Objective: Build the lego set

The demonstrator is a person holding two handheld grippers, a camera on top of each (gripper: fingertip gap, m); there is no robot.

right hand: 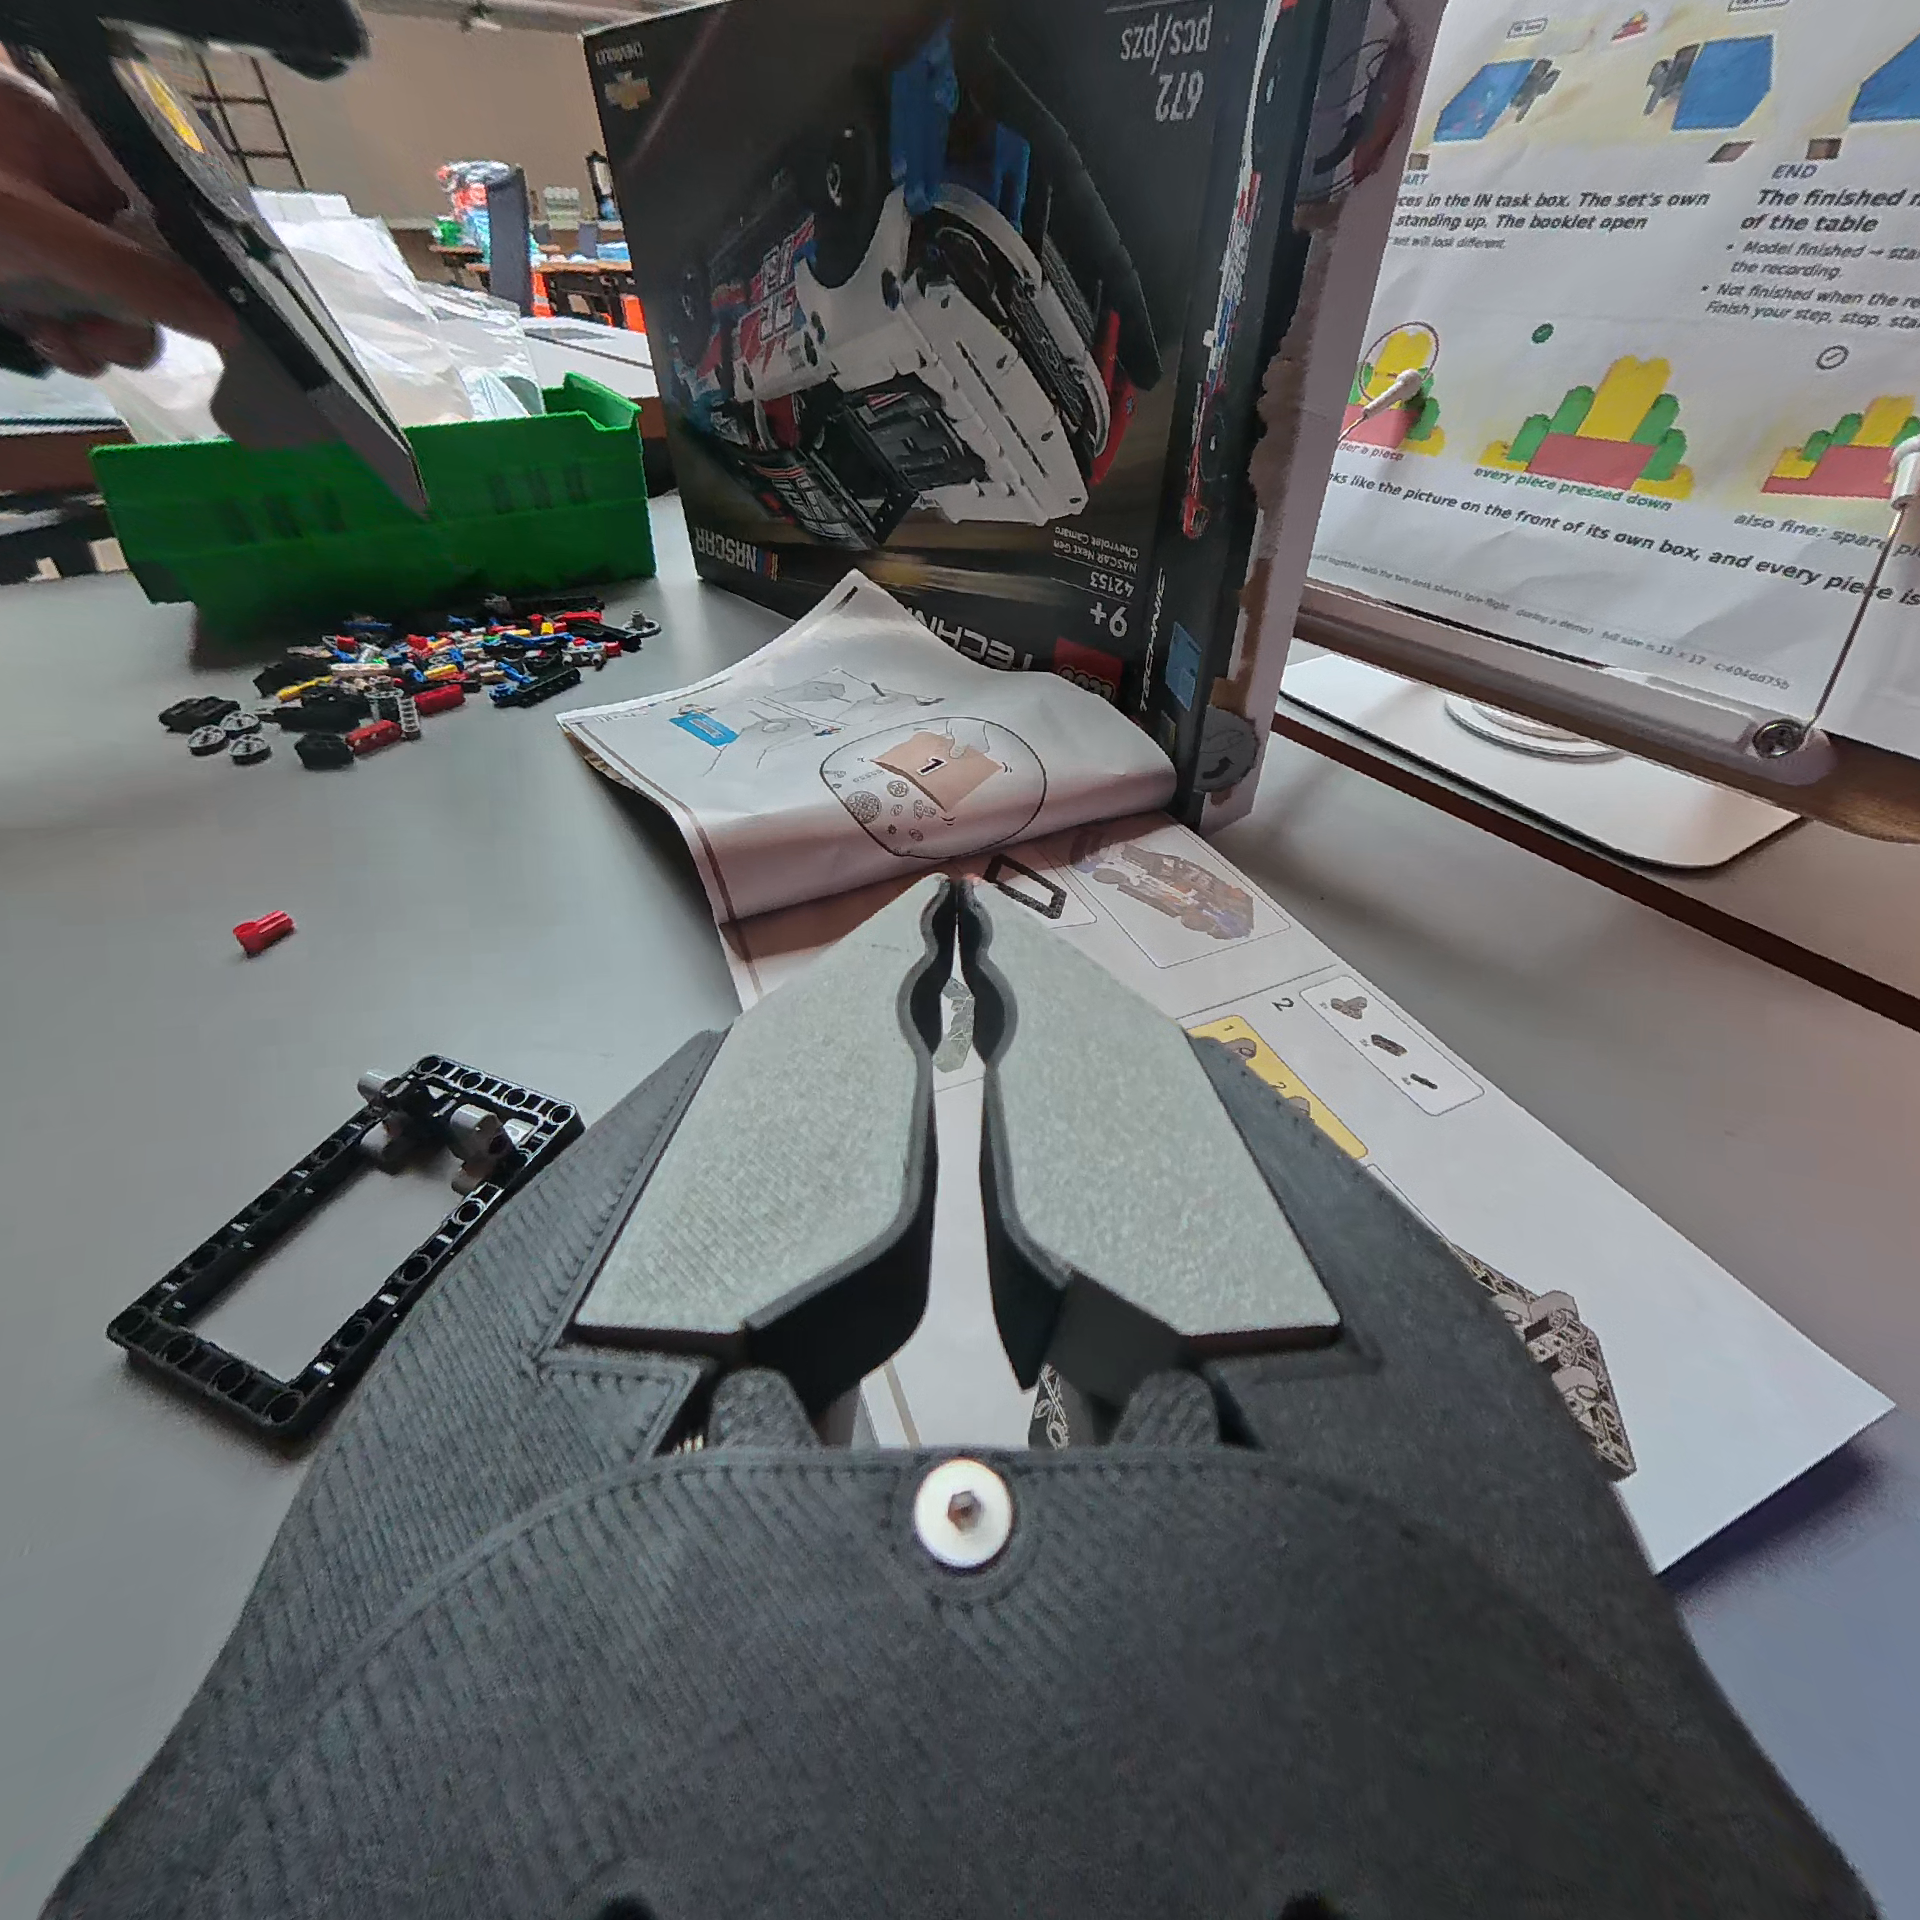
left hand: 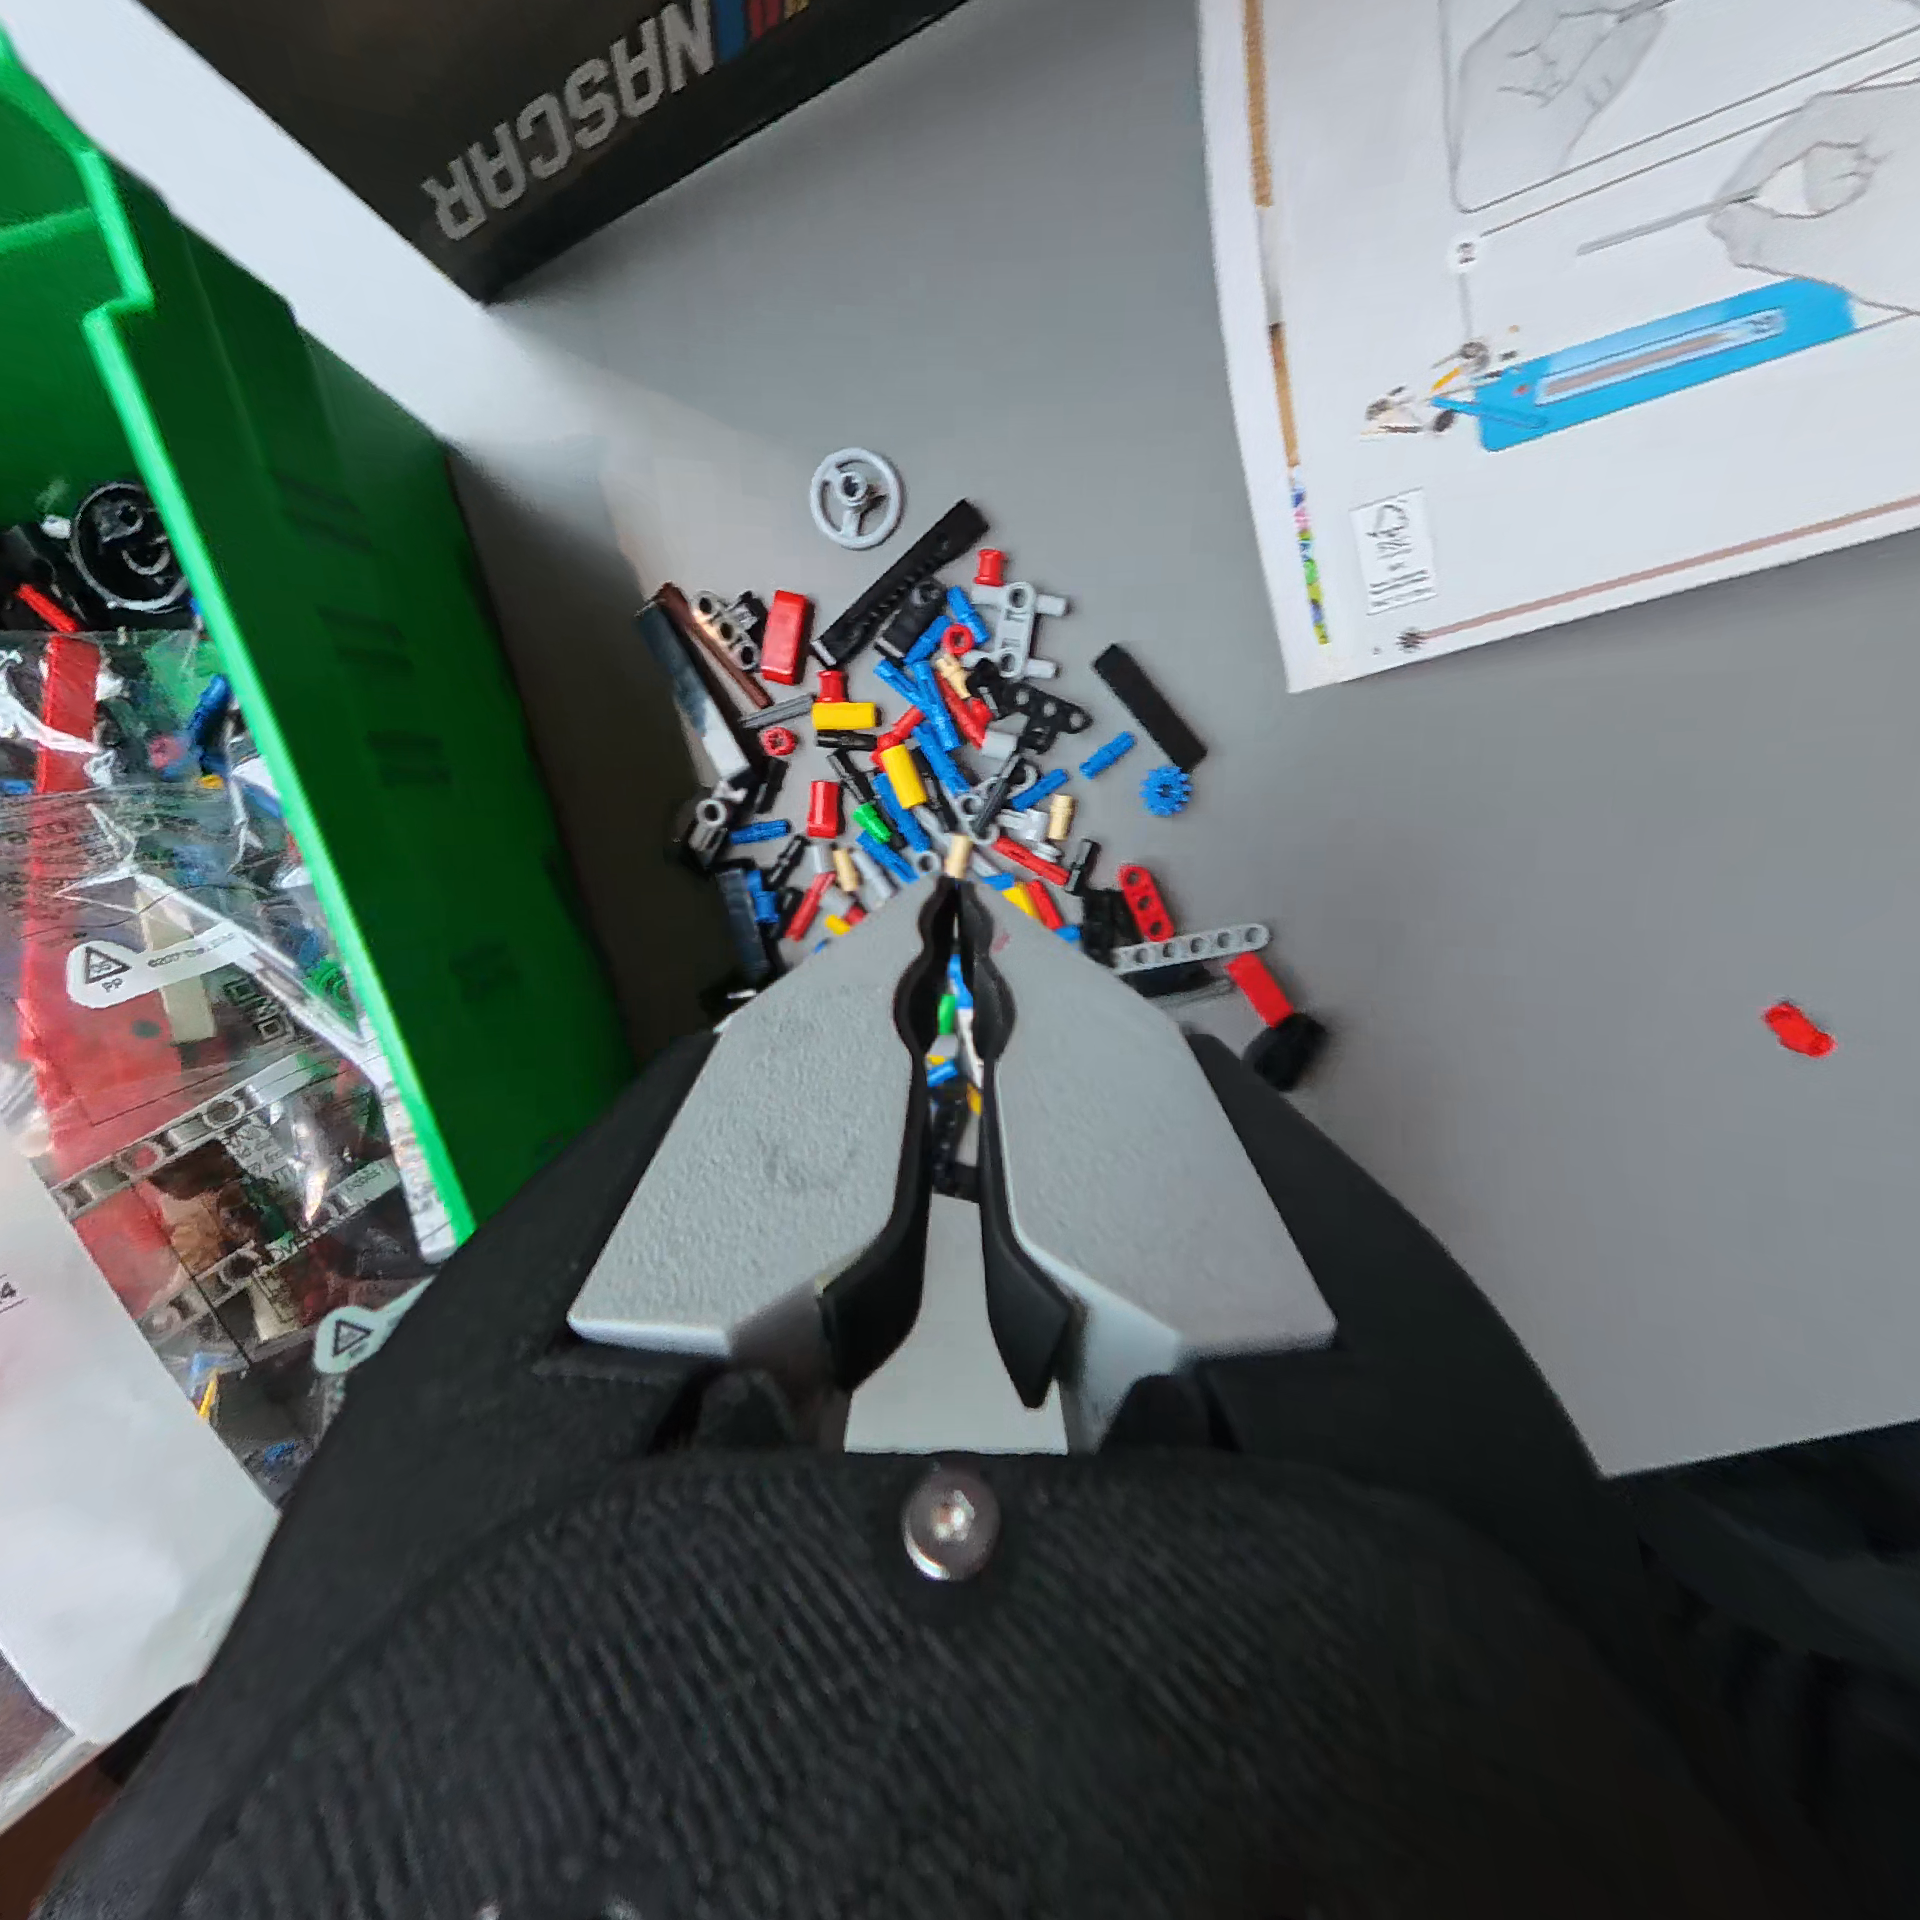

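Your left claw (left hand: pixel 958 883) is pinching a tan pin (left hand: pixel 959 858) above the loose pieces (left hand: pixel 914 748), the green bin (left hand: pixel 343 727) crowding its left. Your right claw (right hand: pixel 956 886) is clenched empty over the booklet (right hand: pixel 862 748), bare surface (right hand: pixel 416 935) lying open leftward around the black frame (right hand: pixel 343 1236).

Green bin (left hand: pixel 343 727), grey table (left hand: pixel 1455 935)

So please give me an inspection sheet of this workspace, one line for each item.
Surface: grey table, mostly bare in front.
Job's things: loose pieces in a pile; black frame apart; open booklet; set box upright.
Clutter: green bin with bagged parts; stray red piece.
Grippers: left gripper shut on tan peg; right gripper shut, empty.
Cables: nothing seen.
Surroundings: guide sheet on stand.
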